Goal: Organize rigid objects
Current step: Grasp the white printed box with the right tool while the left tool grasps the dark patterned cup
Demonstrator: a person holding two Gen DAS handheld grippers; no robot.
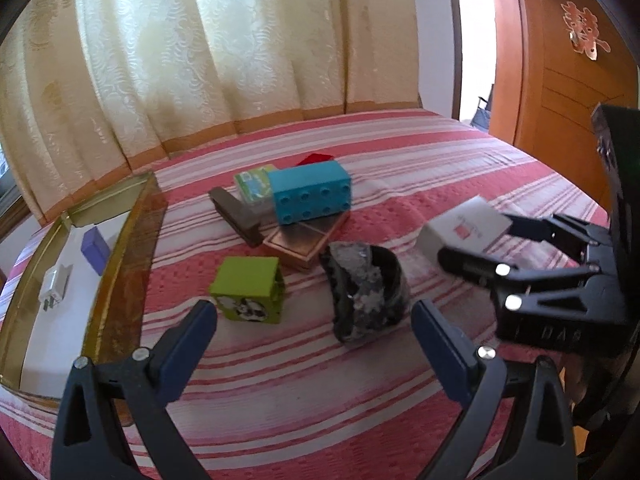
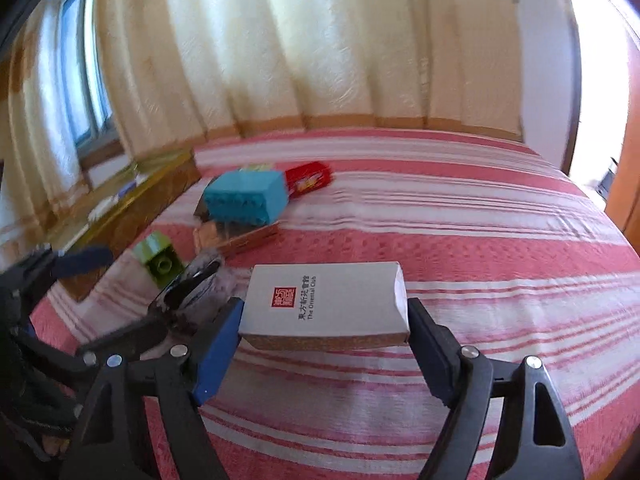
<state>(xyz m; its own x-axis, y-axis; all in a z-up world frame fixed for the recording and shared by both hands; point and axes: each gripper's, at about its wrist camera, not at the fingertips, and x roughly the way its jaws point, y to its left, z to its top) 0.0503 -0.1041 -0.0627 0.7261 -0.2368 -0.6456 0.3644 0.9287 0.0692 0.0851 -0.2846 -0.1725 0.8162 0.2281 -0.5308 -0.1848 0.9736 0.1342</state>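
Note:
My right gripper (image 2: 326, 312) is shut on a white box (image 2: 324, 302) with a red seal and holds it above the striped bedspread; it also shows in the left wrist view (image 1: 464, 230). My left gripper (image 1: 314, 320) is open and empty, low over the bed. Between and just beyond its fingers lie a green block (image 1: 250, 294) and a dark rock-like piece (image 1: 366, 290). Further off a blue brick (image 1: 310, 192) rests on a copper-coloured flat box (image 1: 304, 242), next to a brown bar (image 1: 236, 216) and a green card pack (image 1: 254, 184).
A gold tray (image 1: 120, 240) at the left holds a purple box (image 1: 95, 250) and a white plug (image 1: 54, 286). A red pack (image 2: 308, 176) lies behind the blue brick. Curtains hang behind the bed; a wooden door (image 1: 560, 60) stands at the right.

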